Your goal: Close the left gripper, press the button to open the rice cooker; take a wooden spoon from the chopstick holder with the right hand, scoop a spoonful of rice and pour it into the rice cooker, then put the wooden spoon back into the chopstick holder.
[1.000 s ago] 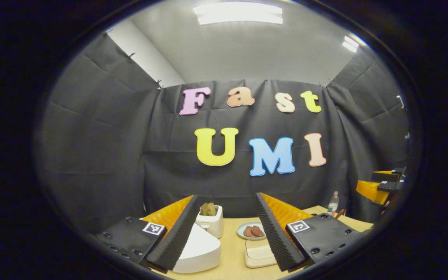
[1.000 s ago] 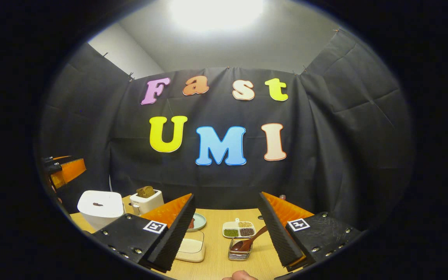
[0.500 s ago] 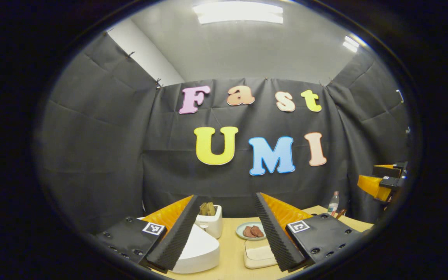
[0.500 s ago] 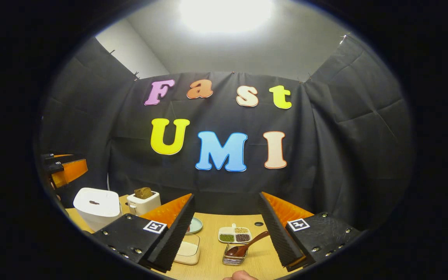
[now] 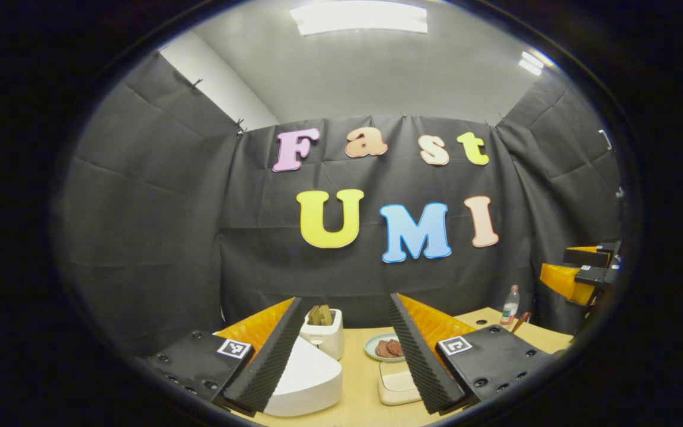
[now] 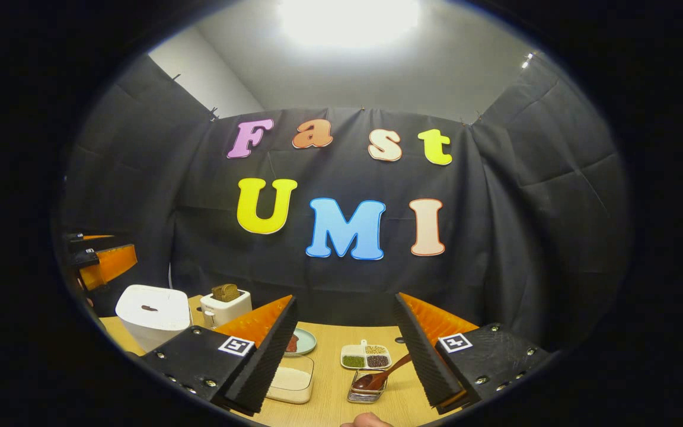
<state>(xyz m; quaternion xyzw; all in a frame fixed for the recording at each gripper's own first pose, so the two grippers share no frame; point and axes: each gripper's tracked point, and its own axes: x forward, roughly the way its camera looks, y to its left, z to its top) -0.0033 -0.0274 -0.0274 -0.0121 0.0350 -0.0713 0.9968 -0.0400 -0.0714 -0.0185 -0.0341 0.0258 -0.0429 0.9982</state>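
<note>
Both views shifted slightly; ridged left gripper (image 5: 341, 356) gapes above rounded rice cooker (image 5: 309, 379).

Each handheld gripper, the left gripper (image 5: 344, 350) and the right gripper (image 6: 344, 350), has two ridged, wedge-shaped fingers. Behind each finger sits a black screw-studded plate bearing a small square black-and-white marker.

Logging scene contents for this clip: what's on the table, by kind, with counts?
Appliances: 2, rice cooker, toaster
Dishes and containers: 4, rice box, plate, divided grain dish, chopstick holder
Utensils: 1, wooden spoon
Bottles: 1, bottle
Total: 8
</note>
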